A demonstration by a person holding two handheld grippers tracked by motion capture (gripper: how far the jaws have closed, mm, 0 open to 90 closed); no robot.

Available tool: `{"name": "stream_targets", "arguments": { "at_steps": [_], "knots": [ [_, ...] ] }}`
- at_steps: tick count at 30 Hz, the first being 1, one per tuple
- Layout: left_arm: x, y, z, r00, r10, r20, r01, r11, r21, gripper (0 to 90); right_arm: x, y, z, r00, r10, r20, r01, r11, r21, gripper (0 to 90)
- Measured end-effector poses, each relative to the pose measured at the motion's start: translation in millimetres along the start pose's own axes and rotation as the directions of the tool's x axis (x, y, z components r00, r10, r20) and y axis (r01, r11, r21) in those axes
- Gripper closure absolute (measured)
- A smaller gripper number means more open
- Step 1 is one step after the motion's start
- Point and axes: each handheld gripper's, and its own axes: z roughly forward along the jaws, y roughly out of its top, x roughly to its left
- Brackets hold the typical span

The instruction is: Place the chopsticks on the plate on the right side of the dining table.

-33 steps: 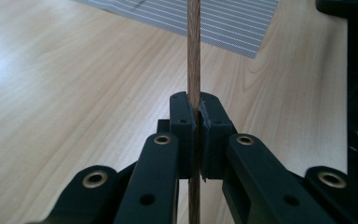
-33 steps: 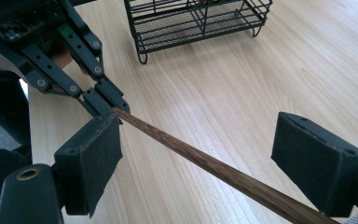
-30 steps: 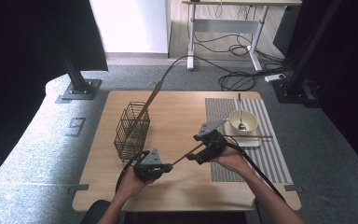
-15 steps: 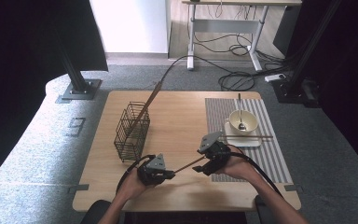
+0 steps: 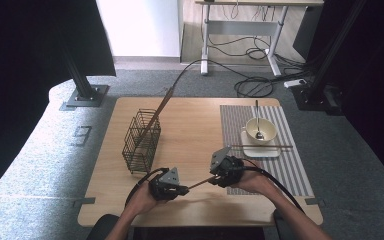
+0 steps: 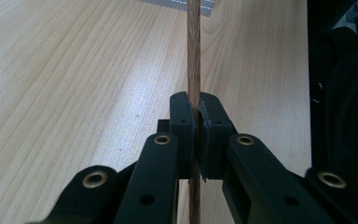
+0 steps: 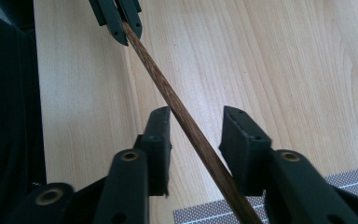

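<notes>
A thin brown wooden chopstick (image 5: 198,184) spans the gap between my two grippers, low over the table's front part. In the left gripper view, the left gripper (image 6: 197,100) is shut on the chopstick (image 6: 194,56), which runs straight ahead between its pads. My right gripper (image 7: 198,113) is open, its jaws standing on either side of the chopstick (image 7: 186,126) without pressing it. The left gripper (image 7: 121,23) shows at the stick's far end. From above, the left gripper (image 5: 182,190) sits left of the right gripper (image 5: 214,177).
A black wire basket (image 5: 141,141) stands at the table's left with a second stick (image 5: 160,105) leaning out of it. On the striped placemat (image 5: 290,165) a cream bowl (image 5: 260,130) with a spoon sits on a white plate, a chopstick (image 5: 262,146) lying across it.
Both hands have drawn back toward the table's near edge, carrying the chopstick with them. The right gripper came down from beside the placemat.
</notes>
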Motion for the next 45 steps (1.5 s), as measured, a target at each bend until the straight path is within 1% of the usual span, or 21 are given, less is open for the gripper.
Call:
{"name": "stream_targets", "arguments": {
  "at_steps": [7, 12, 16, 18, 19, 20, 21, 22, 25, 28, 30, 33, 35, 36, 37, 39, 41, 42, 45],
  "knots": [
    [0.0, -0.5, 0.3, 0.9999, 0.014, -0.005, -0.014, 0.9999, 0.001, 85.4, 0.4, -0.3, 1.1, 0.9992, -0.027, -0.028, 0.027, 0.999, 0.019, 68.0],
    [1.0, -1.1, -0.8, 0.9996, 0.019, -0.02, -0.019, 0.9998, -0.005, 83.5, -1.1, -1.3, 0.8, 0.9963, -0.034, -0.079, 0.037, 0.999, 0.028, 73.3],
    [2.6, -2.7, -0.9, 0.9994, 0.006, -0.034, -0.007, 0.9999, -0.014, 80.3, -0.2, -1.9, 0.6, 0.991, -0.042, -0.127, 0.046, 0.999, 0.029, 79.0],
    [3.4, -3.8, -0.6, 0.999, -0.004, -0.045, 0.003, 0.9998, -0.02, 78.0, 2.2, -1.8, 0.9, 0.9868, -0.049, -0.155, 0.054, 0.998, 0.033, 82.0],
    [4.0, -4.2, -0.5, 0.9988, -0.012, -0.047, 0.01, 0.9996, -0.026, 76.5, 3.7, -1.4, 1.0, 0.9852, -0.054, -0.162, 0.06, 0.998, 0.031, 82.9],
    [4.1, -4.5, -0.6, 0.9986, -0.02, -0.049, 0.018, 0.9993, -0.033, 75.9, 4.6, -0.9, 1.0, 0.9853, -0.06, -0.16, 0.066, 0.997, 0.027, 83.0],
    [4.3, -4.6, -0.6, 0.9981, -0.024, -0.056, 0.022, 0.999, -0.038, 75.0, 5.1, -0.6, 0.7, 0.9859, -0.057, -0.157, 0.062, 0.998, 0.028, 83.0],
    [4.5, -4.7, -0.5, 0.9974, -0.031, -0.065, 0.028, 0.9985, -0.046, 72.4, 4.6, -0.6, 0.6, 0.9863, -0.058, -0.154, 0.062, 0.998, 0.023, 83.0],
    [5.5, -5.5, -0.1, 0.9936, -0.064, -0.093, 0.058, 0.9961, -0.067, 57.6, 2.9, -0.8, -0.5, 0.989, -0.054, -0.138, 0.057, 0.998, 0.015, 83.0],
    [8.5, -7.4, 0.2, 0.9861, -0.111, -0.124, 0.1, 0.9909, -0.09, 44.2, 0.3, -2.0, -2.6, 0.9915, -0.046, -0.122, 0.047, 0.999, 0.011, 83.0],
    [11.1, -9.0, 0.0, 0.9773, -0.153, -0.146, 0.138, 0.9845, -0.108, 35.0, -1.0, -2.9, -4.4, 0.9928, -0.042, -0.112, 0.043, 0.999, 0.011, 83.0],
    [14.0, -11.1, 0.0, 0.9679, -0.197, -0.156, 0.178, 0.9756, -0.129, 25.3, -2.8, -4.9, -7.3, 0.9949, -0.031, -0.096, 0.031, 1.0, 0.004, 83.0],
    [15.6, -12.7, 0.4, 0.9602, -0.224, -0.166, 0.202, 0.969, -0.142, 18.1, -4.0, -6.7, -9.3, 0.9955, -0.022, -0.092, 0.022, 1.0, -0.001, 82.9],
    [16.2, -13.2, 0.6, 0.9576, -0.233, -0.169, 0.21, 0.9669, -0.145, 14.6, -4.6, -7.7, -10.5, 0.9963, -0.016, -0.085, 0.016, 1.0, -0.001, 83.0],
    [17.0, -13.9, 0.6, 0.9543, -0.243, -0.174, 0.218, 0.9644, -0.15, 14.0, -5.3, -8.4, -11.3, 0.9965, -0.013, -0.082, 0.013, 1.0, -0.001, 83.0],
    [18.4, -15.2, 1.0, 0.9448, -0.266, -0.192, 0.237, 0.9584, -0.158, 11.3, -6.9, -10.0, -13.3, 0.9971, -0.004, -0.077, 0.004, 1.0, -0.005, 83.0],
    [19.3, -16.2, 1.4, 0.9391, -0.274, -0.207, 0.244, 0.9568, -0.157, 7.2, -8.8, -12.2, -16.1, 0.9977, 0.007, -0.068, -0.007, 1.0, -0.008, 83.0],
    [19.9, -17.0, 1.8, 0.9352, -0.281, -0.216, 0.251, 0.9552, -0.157, 5.9, -9.4, -13.1, -17.0, 0.9978, 0.012, -0.065, -0.013, 1.0, -0.007, 83.0],
    [21.0, -18.6, 2.9, 0.9282, -0.293, -0.229, 0.262, 0.9523, -0.156, 1.5, -12.9, -18.1, -20.6, 0.9979, 0.035, -0.054, -0.035, 0.999, -0.012, 83.0]
  ]
}}
